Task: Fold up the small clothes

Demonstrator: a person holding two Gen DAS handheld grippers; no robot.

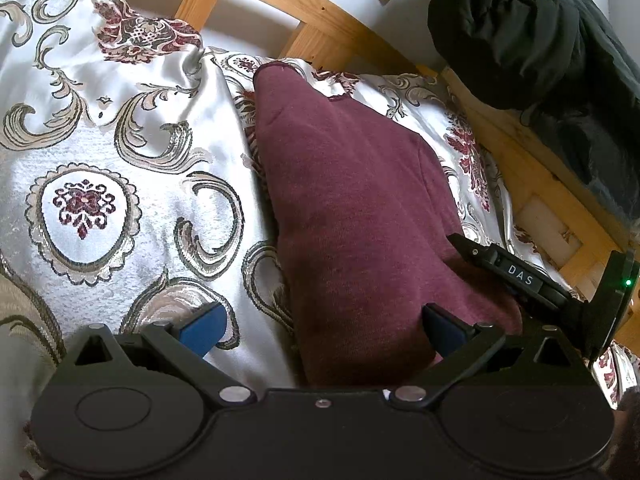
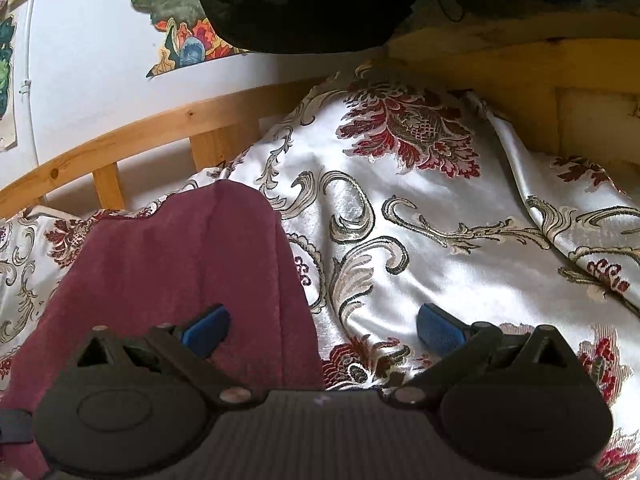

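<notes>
A maroon knit garment (image 1: 352, 208) lies folded lengthwise on the patterned white bedspread (image 1: 120, 152). My left gripper (image 1: 320, 330) is open and empty, straddling the garment's near left edge: one blue pad (image 1: 204, 326) is over the bedspread, the other over the cloth. In the right wrist view the garment (image 2: 172, 264) fills the lower left. My right gripper (image 2: 324, 328) is open and empty over its right edge, with its left pad (image 2: 208, 330) over the cloth and the right pad over the bedspread (image 2: 440, 240). The right gripper's body (image 1: 520, 276) shows at the garment's right side in the left wrist view.
A wooden bed frame (image 1: 320, 28) runs along the far side, with a white wall and colourful posters (image 2: 180, 32) behind. A black padded jacket (image 1: 540, 32) hangs over the frame at the right. The bedspread is wrinkled around the garment.
</notes>
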